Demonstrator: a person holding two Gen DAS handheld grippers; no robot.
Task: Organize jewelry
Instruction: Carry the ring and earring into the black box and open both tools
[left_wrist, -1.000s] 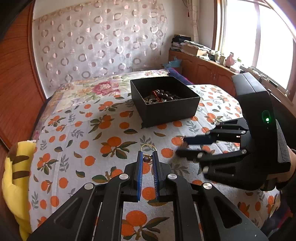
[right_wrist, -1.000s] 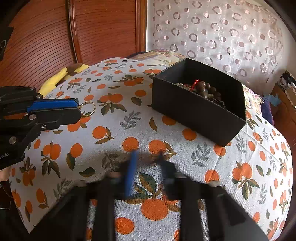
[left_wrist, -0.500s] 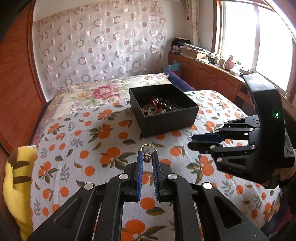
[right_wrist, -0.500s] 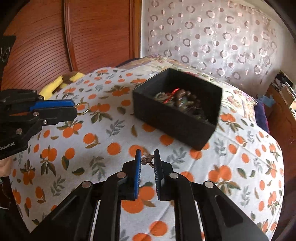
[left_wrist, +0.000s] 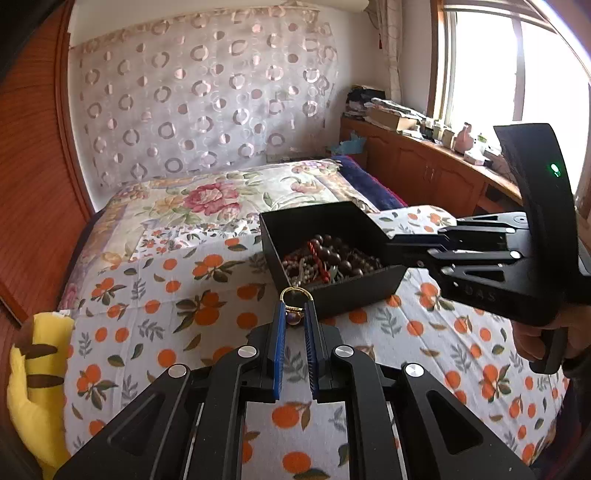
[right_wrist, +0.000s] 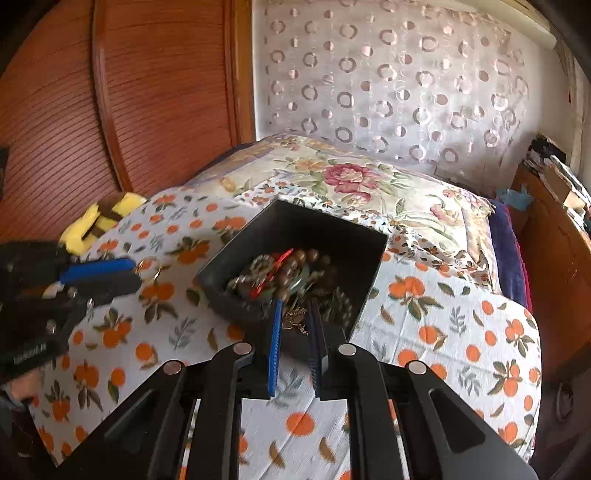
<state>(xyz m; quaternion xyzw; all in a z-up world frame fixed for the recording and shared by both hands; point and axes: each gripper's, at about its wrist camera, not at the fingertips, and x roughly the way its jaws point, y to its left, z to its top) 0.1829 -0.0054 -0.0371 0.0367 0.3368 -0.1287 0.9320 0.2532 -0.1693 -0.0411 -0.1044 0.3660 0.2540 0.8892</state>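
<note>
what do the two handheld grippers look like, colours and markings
Both are matte black with angular linkage arms and round silver pivot screws. The left gripper has two parallel fingers faced with ribbed blue pads; the right gripper matches. Seen from the left wrist view, the right gripper has a tall black body with a small green light, faint embossed lettering and a black handle.

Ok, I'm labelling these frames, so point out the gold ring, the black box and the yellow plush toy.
gold ring (left_wrist: 295, 294): left wrist view, top of its band above the pads.
black box (left_wrist: 354, 297): left wrist view, near outer wall.
yellow plush toy (left_wrist: 31, 402): left wrist view, yellow body.
</note>
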